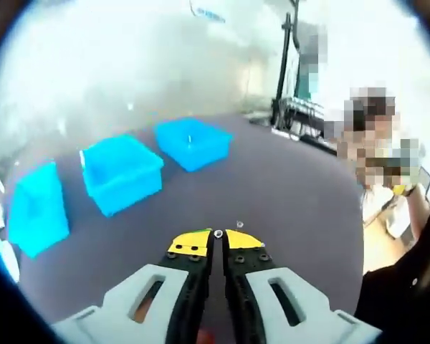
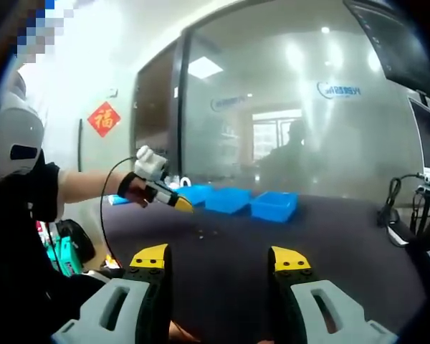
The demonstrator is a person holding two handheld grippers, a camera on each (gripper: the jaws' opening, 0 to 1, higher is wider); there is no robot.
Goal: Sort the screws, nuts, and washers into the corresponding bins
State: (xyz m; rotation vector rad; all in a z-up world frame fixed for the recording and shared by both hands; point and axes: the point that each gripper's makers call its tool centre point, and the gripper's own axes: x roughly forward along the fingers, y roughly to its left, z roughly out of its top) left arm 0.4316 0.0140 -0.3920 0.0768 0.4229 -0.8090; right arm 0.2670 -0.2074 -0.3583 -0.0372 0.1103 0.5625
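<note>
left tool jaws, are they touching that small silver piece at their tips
Touching. In the left gripper view the left tool has its jaws shut, with the small silver piece pinched right at the yellow tips, no gap showing, above the dark table.

tiny part (image 1: 218, 233) at claw tips too small to identify

The left gripper (image 1: 218, 239) is seen with its yellow-tipped jaws pressed together, a tiny silvery piece pinched right at the tips, too small to be made out. In the right gripper view that same gripper is held out at the end of a bare forearm (image 2: 86, 185), hand wrapped round the handle. The right gripper (image 2: 221, 259) is held level, jaws spread wide apart, nothing between them.
</note>
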